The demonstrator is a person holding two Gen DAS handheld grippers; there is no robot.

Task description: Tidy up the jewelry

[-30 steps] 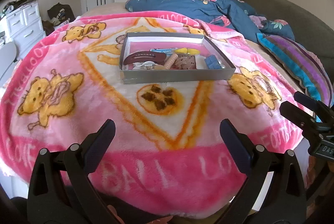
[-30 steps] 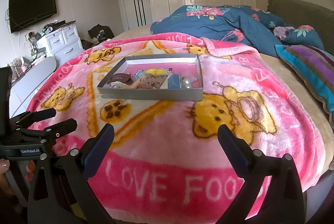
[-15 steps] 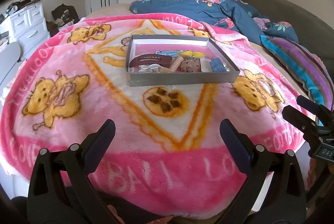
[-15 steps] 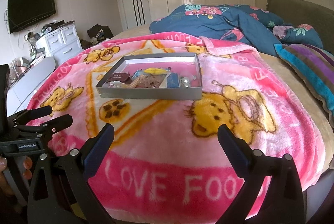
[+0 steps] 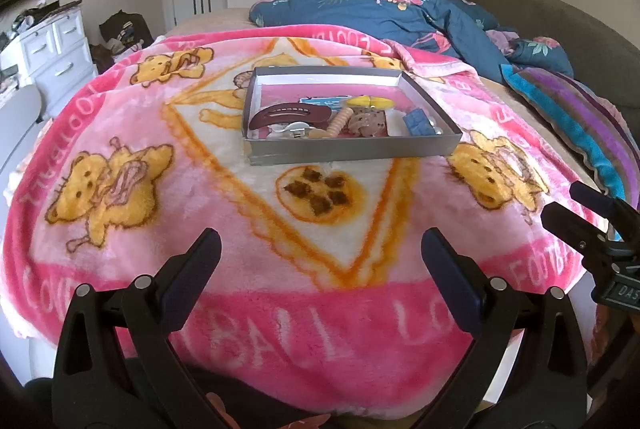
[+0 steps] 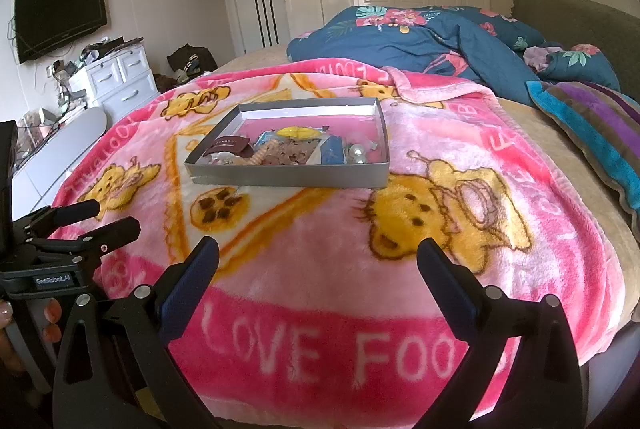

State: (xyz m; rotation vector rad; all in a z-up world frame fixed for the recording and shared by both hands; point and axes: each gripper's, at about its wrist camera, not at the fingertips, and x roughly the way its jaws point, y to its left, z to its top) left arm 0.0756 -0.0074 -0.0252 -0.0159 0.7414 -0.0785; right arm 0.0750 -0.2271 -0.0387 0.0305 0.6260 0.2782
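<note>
Jewelry [image 5: 340, 119] heaped in grey tray [image 5: 352, 149] on pink blanket [image 5: 160, 229], perhaps hair clips too; left gripper [image 5: 320, 253] fingers apart, empty | right gripper [image 6: 318, 257] fingers apart, empty; both well short of tray

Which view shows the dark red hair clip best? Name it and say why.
The left wrist view. There the dark red hair clip lies near the front left of the grey box, its whole curved length showing. In the right wrist view the hair clip is smaller, foreshortened and partly cut off by the box wall.
</note>
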